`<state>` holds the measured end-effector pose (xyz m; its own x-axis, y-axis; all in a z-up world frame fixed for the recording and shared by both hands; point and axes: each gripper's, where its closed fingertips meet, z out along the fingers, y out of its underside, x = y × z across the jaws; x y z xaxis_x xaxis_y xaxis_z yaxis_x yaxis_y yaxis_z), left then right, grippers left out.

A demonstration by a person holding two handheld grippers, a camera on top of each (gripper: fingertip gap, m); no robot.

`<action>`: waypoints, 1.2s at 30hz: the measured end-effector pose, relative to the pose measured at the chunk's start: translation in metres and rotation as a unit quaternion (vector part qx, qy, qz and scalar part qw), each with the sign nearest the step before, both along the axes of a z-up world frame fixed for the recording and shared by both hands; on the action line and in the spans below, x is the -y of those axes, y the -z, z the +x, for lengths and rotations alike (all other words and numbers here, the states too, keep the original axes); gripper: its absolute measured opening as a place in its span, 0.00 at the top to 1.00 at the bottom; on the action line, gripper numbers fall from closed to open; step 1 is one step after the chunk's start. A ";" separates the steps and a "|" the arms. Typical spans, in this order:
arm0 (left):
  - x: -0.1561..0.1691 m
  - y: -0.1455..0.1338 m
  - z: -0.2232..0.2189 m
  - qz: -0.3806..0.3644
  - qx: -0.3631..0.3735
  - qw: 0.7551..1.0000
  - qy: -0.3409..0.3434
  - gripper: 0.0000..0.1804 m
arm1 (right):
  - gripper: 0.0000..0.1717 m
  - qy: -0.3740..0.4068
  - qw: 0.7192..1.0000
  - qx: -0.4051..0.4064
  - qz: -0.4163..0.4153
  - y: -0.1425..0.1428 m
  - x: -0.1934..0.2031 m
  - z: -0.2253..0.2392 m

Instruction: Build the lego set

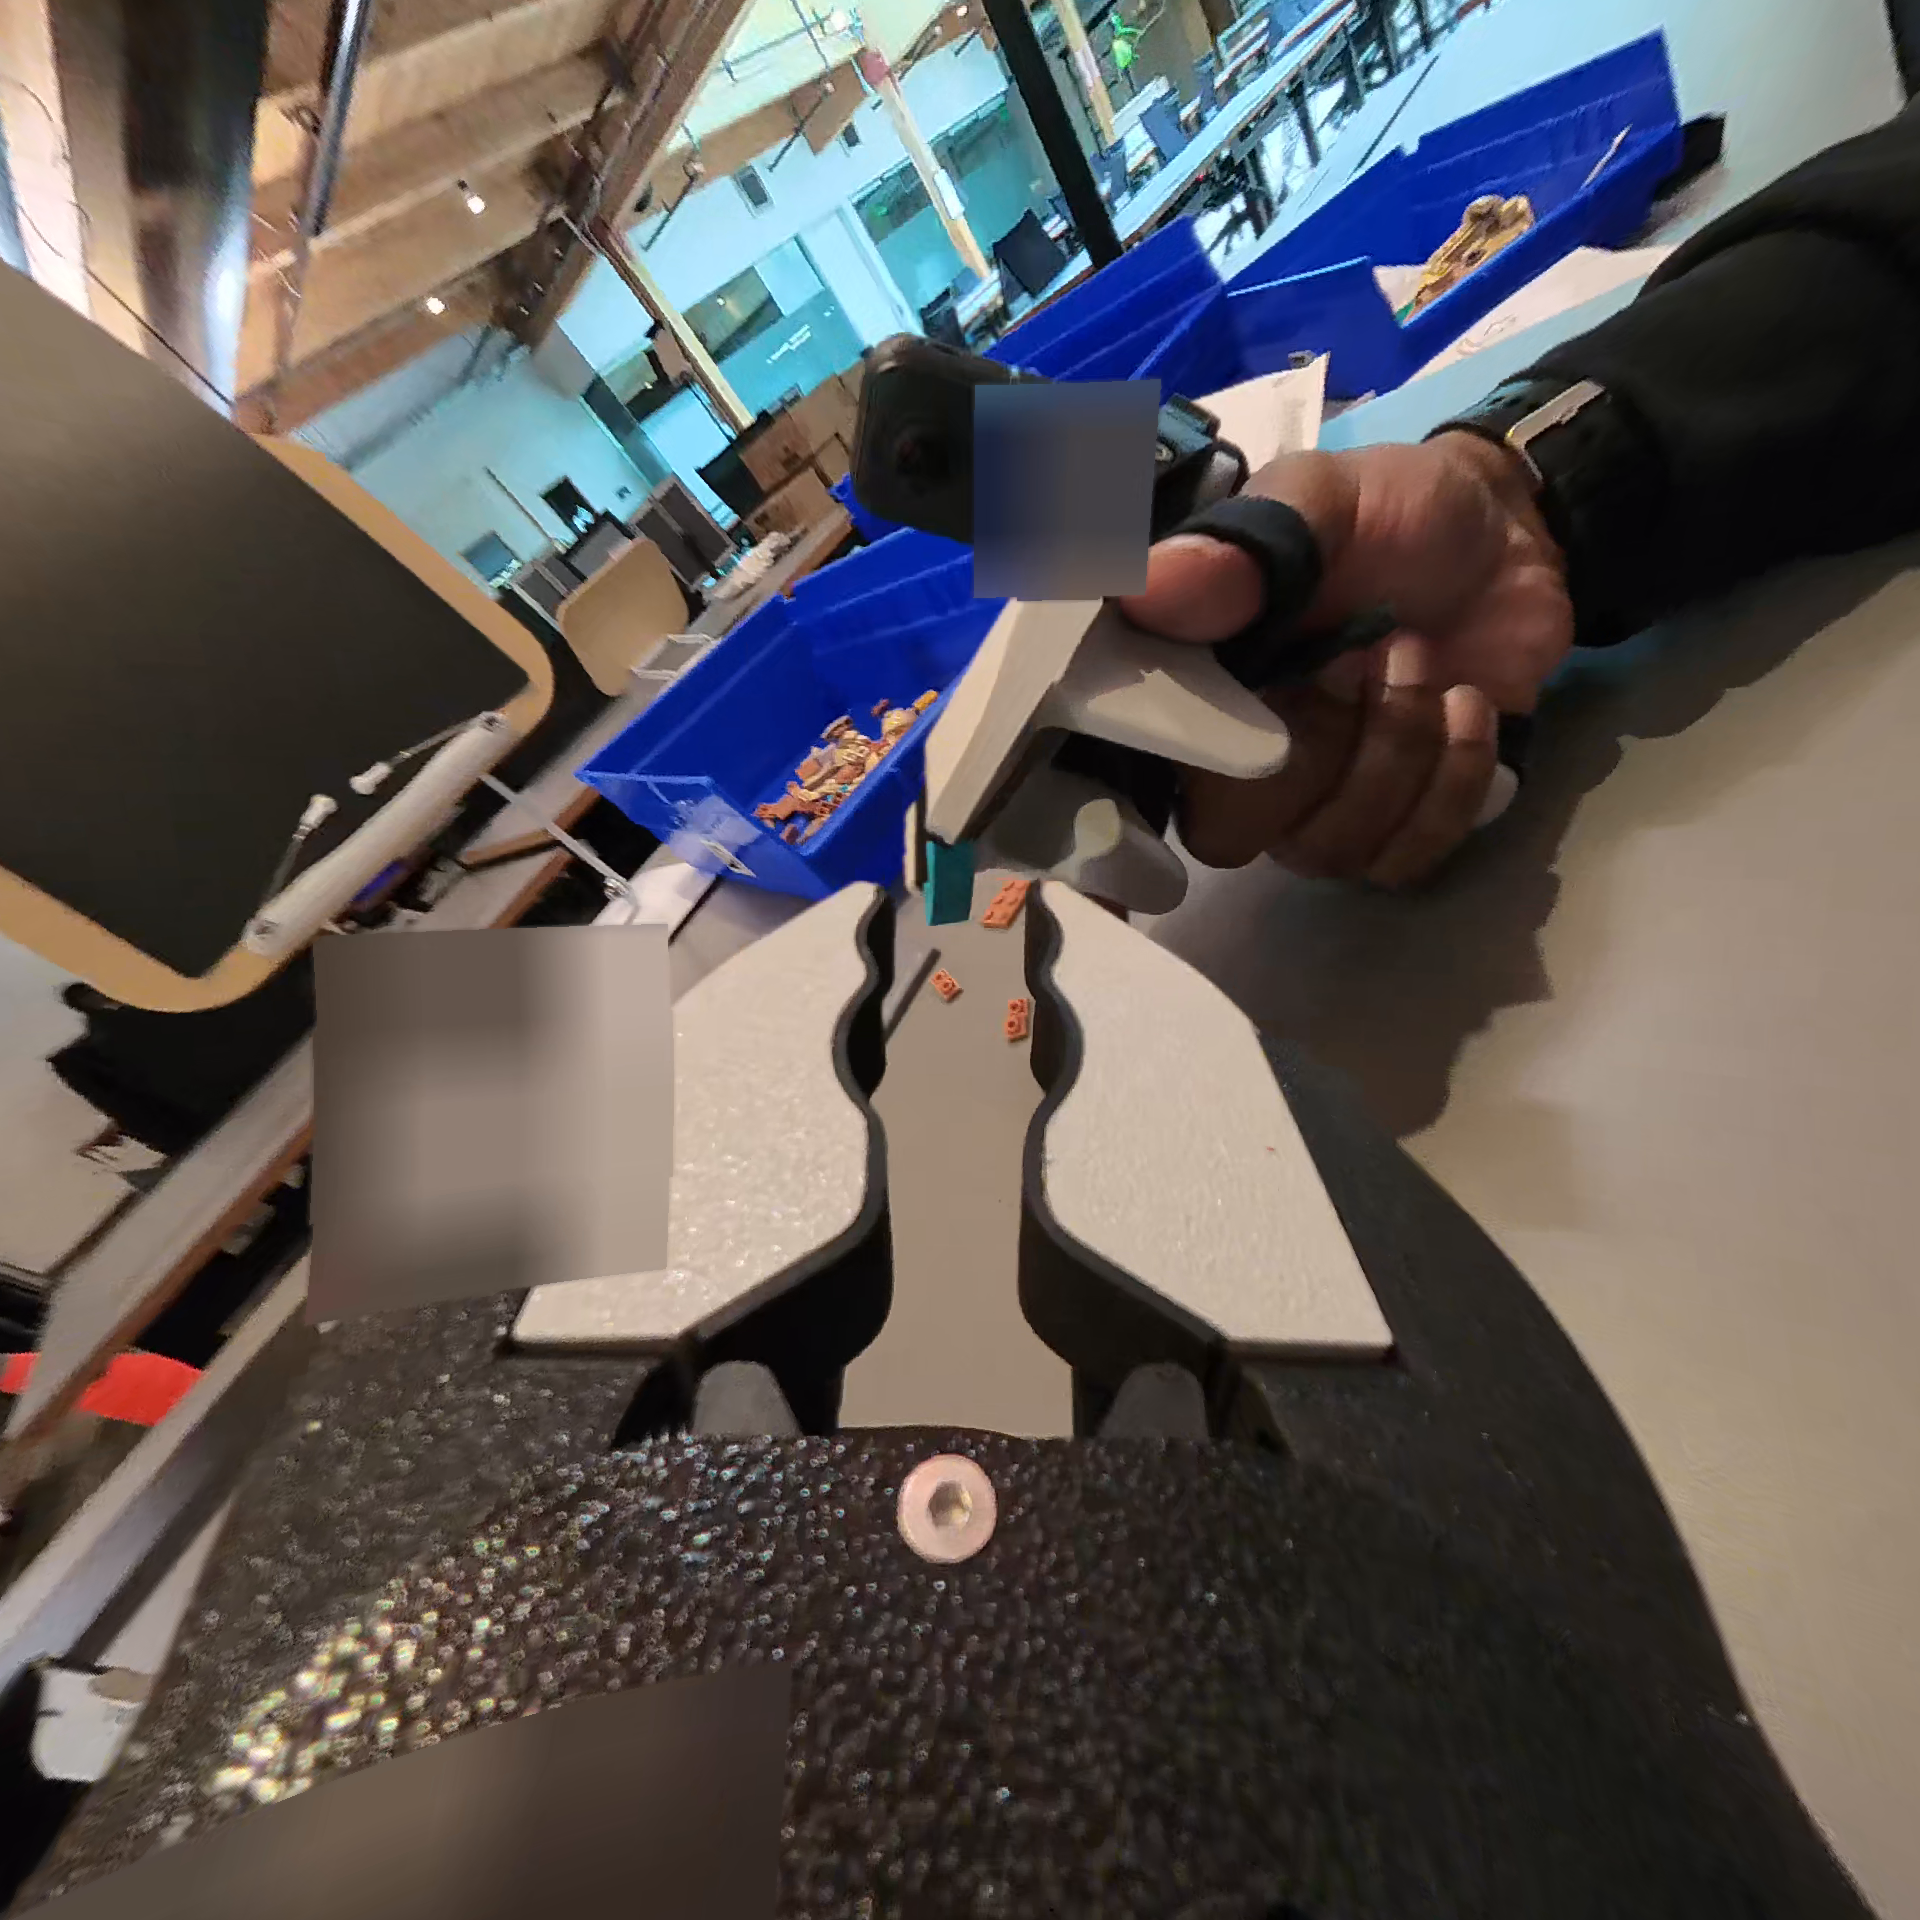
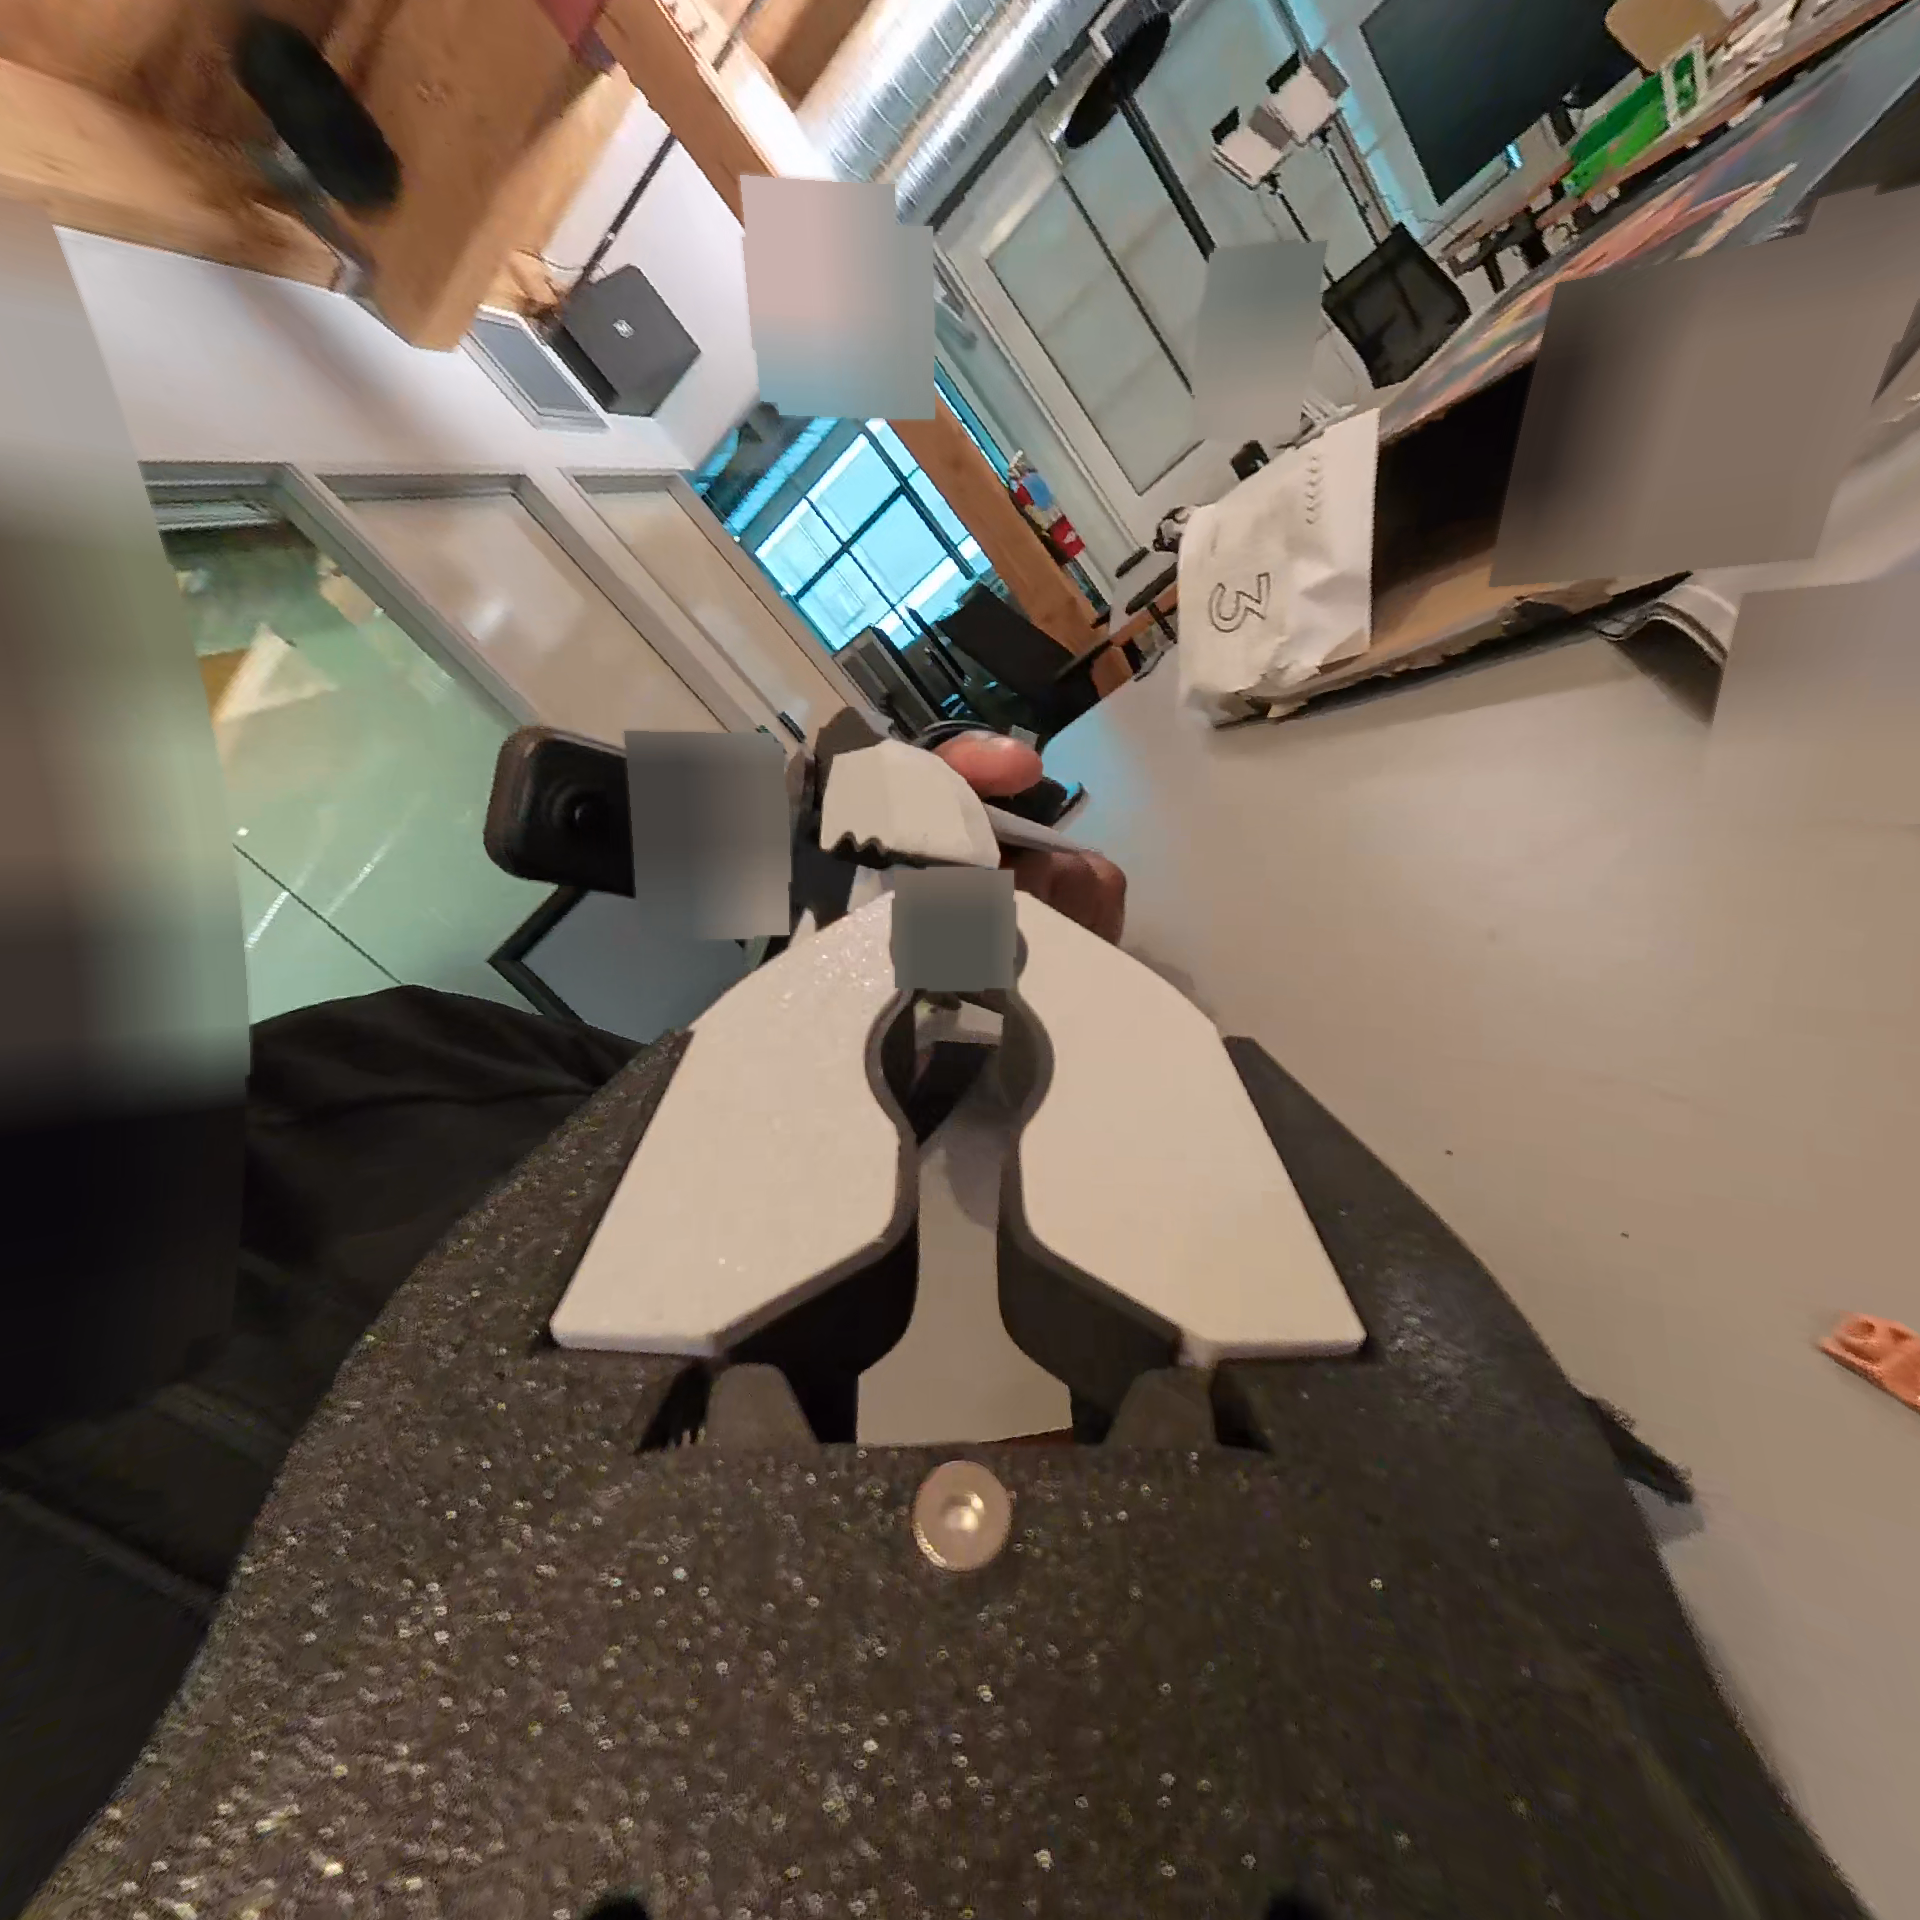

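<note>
Left wrist view: your left hand-held gripper [image 1: 956, 935] hangs with jaws apart and nothing between them over the grey table [image 1: 1662, 1039], small orange plates [image 1: 1016, 1020] loose below its tips, while your right hand-held gripper [image 1: 940, 831] pinches a teal brick [image 1: 948, 883] by its top end, blue bin [image 1: 727, 748] behind. Right wrist view: the right fingertips sit behind a blur patch, so the clamp can't be read there. The brick looks light, stiff, slick; take its flat sides.
</note>
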<state>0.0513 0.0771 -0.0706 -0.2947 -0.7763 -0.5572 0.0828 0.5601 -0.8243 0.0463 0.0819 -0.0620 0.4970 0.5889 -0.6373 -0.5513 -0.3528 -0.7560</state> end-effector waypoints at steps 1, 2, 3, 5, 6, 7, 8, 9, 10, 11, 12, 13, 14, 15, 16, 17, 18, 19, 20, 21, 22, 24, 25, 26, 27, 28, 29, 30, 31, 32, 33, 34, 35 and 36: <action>0.000 0.000 0.001 0.013 0.006 1.000 -0.006 0.88 | 0.94 -0.004 1.000 -0.004 0.002 -0.001 0.001 -0.002; 0.001 0.001 0.002 0.024 0.007 1.000 -0.010 0.89 | 0.94 -0.007 1.000 -0.005 0.002 -0.002 0.001 -0.003; 0.000 0.004 0.003 0.034 0.005 0.999 -0.015 0.89 | 0.94 -0.010 1.000 -0.006 0.002 -0.002 0.002 -0.005; -0.002 0.006 0.005 0.051 0.004 0.998 -0.032 0.89 | 0.94 -0.016 1.000 -0.007 0.002 -0.002 0.003 -0.008; -0.003 0.006 0.006 0.056 0.007 0.998 -0.036 0.91 | 0.94 -0.018 1.000 -0.004 0.001 -0.001 0.003 -0.009; -0.003 0.005 0.005 0.057 0.010 0.998 -0.039 0.93 | 0.94 -0.017 1.000 -0.001 0.002 0.000 0.002 -0.009; -0.003 0.005 0.005 0.058 0.010 0.998 -0.038 0.94 | 0.94 -0.016 1.000 0.001 0.003 0.000 0.002 -0.009; -0.003 0.006 0.004 0.059 0.006 0.998 -0.036 0.96 | 0.94 -0.016 1.000 0.004 0.002 0.001 0.002 -0.009; -0.003 0.007 0.004 0.060 0.000 0.998 -0.034 0.96 | 0.94 -0.016 1.000 0.011 0.002 0.002 0.002 -0.009; -0.002 0.009 0.003 0.059 -0.008 0.998 -0.032 0.96 | 0.94 -0.015 1.000 0.020 0.001 0.004 0.002 -0.009; -0.002 0.011 0.003 0.055 -0.017 0.998 -0.028 0.96 | 0.94 -0.013 0.999 0.030 0.001 0.005 0.002 -0.009; -0.002 0.013 0.003 0.049 -0.026 0.998 -0.024 0.96 | 0.94 -0.011 0.999 0.043 0.001 0.007 0.002 -0.009; -0.002 0.015 0.002 0.044 -0.034 0.998 -0.022 0.96 | 0.93 -0.009 0.998 0.059 0.000 0.009 0.002 -0.009; -0.003 0.016 0.002 0.038 -0.042 0.998 -0.021 0.96 | 0.92 -0.004 0.997 0.079 -0.001 0.012 0.001 -0.008; -0.003 0.018 0.002 0.032 -0.049 0.998 -0.019 0.96 | 0.90 0.003 0.994 0.109 -0.002 0.016 0.000 -0.006; -0.005 0.020 0.001 0.024 -0.059 0.998 -0.019 0.96 | 0.87 0.011 0.988 0.151 -0.003 0.021 0.000 -0.004; -0.008 0.022 0.001 0.016 -0.071 0.997 -0.019 0.96 | 0.86 0.022 0.978 0.208 -0.002 0.029 -0.001 0.000; -0.012 0.026 0.000 0.007 -0.086 0.996 -0.022 0.96 | 0.86 0.032 0.961 0.274 0.000 0.039 -0.002 0.004; -0.017 0.029 -0.001 -0.002 -0.100 0.995 -0.026 0.96 | 0.86 0.035 0.940 0.339 0.004 0.048 -0.001 0.007; -0.023 0.031 -0.001 -0.009 -0.110 0.993 -0.031 0.96 | 0.85 0.028 0.917 0.397 0.007 0.058 0.001 0.007; -0.027 0.034 -0.002 -0.015 -0.120 0.992 -0.035 0.96 | 0.84 0.018 0.896 0.443 0.011 0.066 0.002 0.006; -0.034 0.041 -0.004 -0.023 -0.145 0.989 -0.037 0.96 | 0.83 -0.012 0.867 0.499 0.008 0.081 0.004 0.000; -0.036 0.043 -0.005 -0.023 -0.153 0.987 -0.038 0.96 | 0.83 -0.027 0.854 0.520 0.002 0.088 0.005 -0.003; -0.037 0.046 -0.006 -0.022 -0.159 0.986 -0.036 0.96 | 0.82 -0.039 0.841 0.540 -0.005 0.095 0.005 -0.005; -0.036 0.048 -0.007 -0.022 -0.166 0.985 -0.030 0.96 | 0.81 -0.049 0.830 0.555 -0.012 0.100 0.005 -0.006; -0.034 0.050 -0.008 -0.025 -0.173 0.984 -0.024 0.96 | 0.80 -0.056 0.823 0.565 -0.019 0.104 0.005 -0.007; -0.033 0.051 -0.009 -0.027 -0.180 0.983 -0.018 0.96 | 0.80 -0.056 0.818 0.571 -0.026 0.107 0.004 -0.006; -0.031 0.053 -0.010 -0.029 -0.187 0.982 -0.011 0.96 | 0.79 -0.049 0.817 0.574 -0.031 0.107 0.001 -0.004; -0.029 0.056 -0.011 -0.031 -0.196 0.980 -0.004 0.96 | 0.79 -0.041 0.818 0.573 -0.037 0.107 -0.002 -0.002; -0.027 0.058 -0.012 -0.031 -0.204 0.978 0.002 0.96 | 0.79 -0.036 0.819 0.571 -0.045 0.108 -0.003 0.000; -0.026 0.060 -0.013 -0.031 -0.211 0.977 0.004 0.96 | 0.79 -0.036 0.820 0.569 -0.050 0.108 -0.004 0.001; -0.025 0.063 -0.013 -0.030 -0.220 0.975 0.007 0.96 | 0.81 -0.038 0.820 0.569 -0.048 0.108 -0.004 0.000; -0.024 0.066 -0.014 -0.032 -0.230 0.973 0.012 0.96 | 0.84 -0.039 0.818 0.572 -0.043 0.108 -0.003 -0.001; -0.022 0.068 -0.016 -0.036 -0.240 0.970 0.017 0.96 | 0.88 -0.038 0.816 0.576 -0.036 0.107 -0.002 -0.002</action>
<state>0.0357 0.0991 -0.1389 -0.5327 -0.7933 -0.2948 -0.3019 0.5035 -0.8095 0.0446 0.0844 -0.1694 0.7539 0.6280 0.1931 0.5365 -0.4189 -0.7326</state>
